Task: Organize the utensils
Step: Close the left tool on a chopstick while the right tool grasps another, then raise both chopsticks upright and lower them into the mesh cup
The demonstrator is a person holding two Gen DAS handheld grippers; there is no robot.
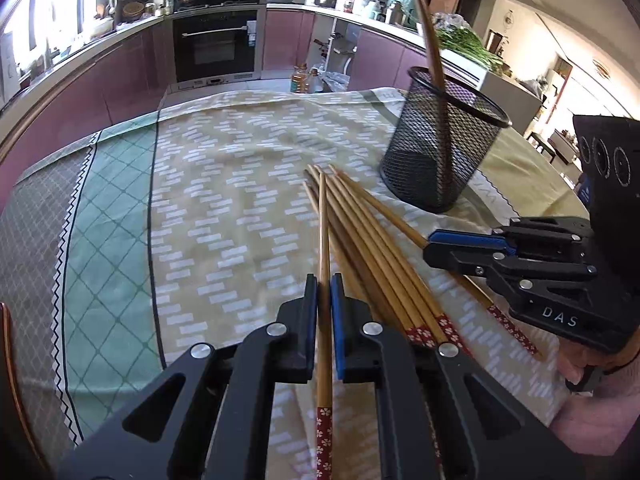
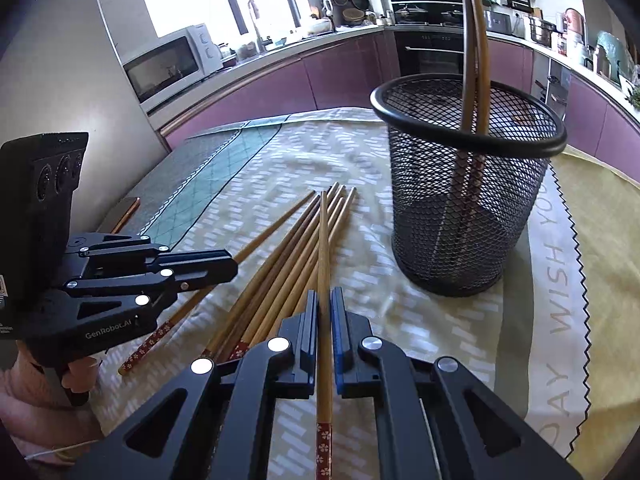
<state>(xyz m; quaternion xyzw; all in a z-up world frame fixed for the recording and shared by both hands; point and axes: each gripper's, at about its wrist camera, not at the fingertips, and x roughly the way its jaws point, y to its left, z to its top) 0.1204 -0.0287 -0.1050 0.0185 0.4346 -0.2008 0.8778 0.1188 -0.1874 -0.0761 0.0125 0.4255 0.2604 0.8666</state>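
Note:
Several bamboo chopsticks (image 1: 372, 240) with red flowered ends lie in a loose pile on the tablecloth, also in the right wrist view (image 2: 280, 256). My left gripper (image 1: 324, 292) is shut on one chopstick (image 1: 323, 240), held just above the pile. My right gripper (image 2: 324, 308) is shut on another chopstick (image 2: 323, 248). A black mesh holder (image 1: 440, 140) stands behind the pile with two chopsticks (image 2: 474, 60) in it; it also shows in the right wrist view (image 2: 464, 200). Each gripper shows in the other's view: the right one (image 1: 436, 244), the left one (image 2: 232, 266).
The table carries a patterned cloth (image 1: 224, 200) with a green band at the left (image 1: 116, 208). A phone-like object (image 2: 124, 212) lies at the table's left edge. Kitchen counters, an oven (image 1: 218, 44) and a microwave (image 2: 172, 64) stand behind.

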